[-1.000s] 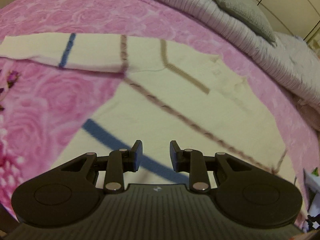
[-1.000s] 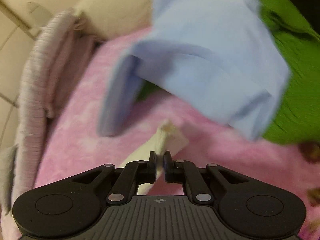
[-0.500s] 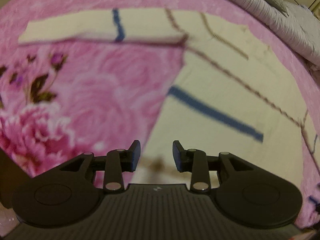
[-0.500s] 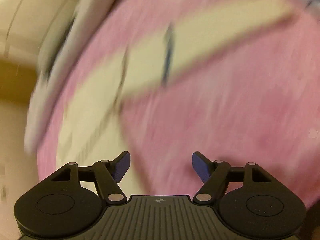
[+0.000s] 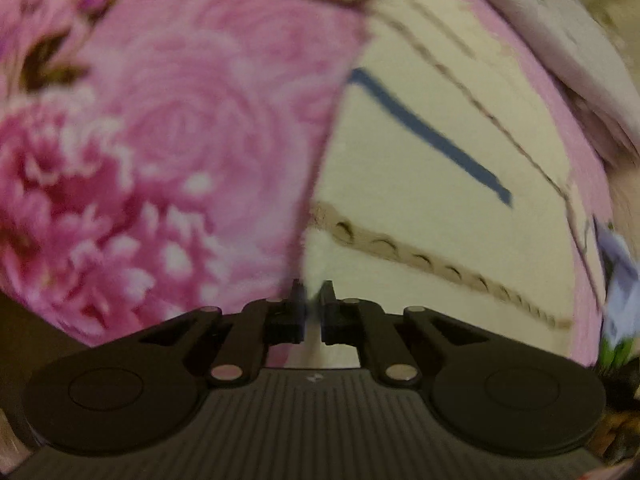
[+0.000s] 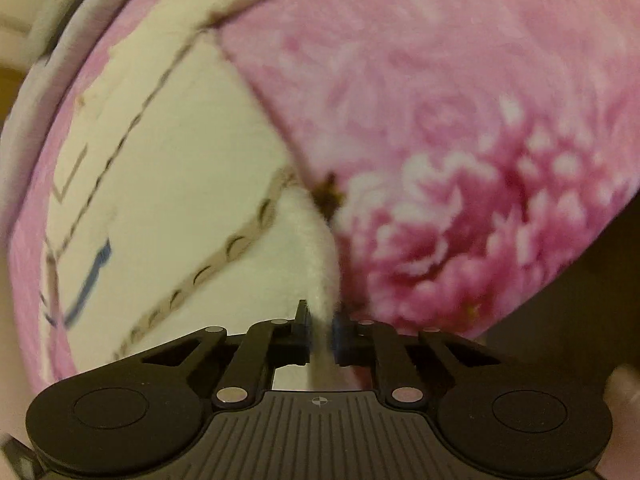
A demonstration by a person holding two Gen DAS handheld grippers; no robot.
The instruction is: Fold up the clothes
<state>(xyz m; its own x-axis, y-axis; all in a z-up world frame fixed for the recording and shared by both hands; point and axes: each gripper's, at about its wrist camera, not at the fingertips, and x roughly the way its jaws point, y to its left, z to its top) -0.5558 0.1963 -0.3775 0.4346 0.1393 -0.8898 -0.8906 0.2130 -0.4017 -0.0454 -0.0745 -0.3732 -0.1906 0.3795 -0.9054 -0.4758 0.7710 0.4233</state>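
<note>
Cream sweater (image 5: 420,184) spread flat on the pink floral blanket (image 5: 168,128), with both bottom hem corners gripped. Left gripper (image 5: 312,300): jaws nearly closed, a thin pinch of cream fabric between them at the hem corner lying at 6 o'clock in the left wrist view; the body of the garment runs away toward 1 o'clock, crossed by a blue stripe (image 5: 432,136) and a tan patterned band (image 5: 436,268). Right gripper (image 6: 322,330): jaws likewise drawn in upon the opposite corner of the sweater (image 6: 168,128), the garment extending toward 11 o'clock and the blanket (image 6: 460,128) filling the 1 to 3 o'clock sector. A sleeve lies outstretched near 12 o'clock in both views. Judged progress: early. The garment appears laid out and secured at the hem, but no fold shows in the body; the sleeves appear still to need folding in, and the hem carrying up toward the collar.
</note>
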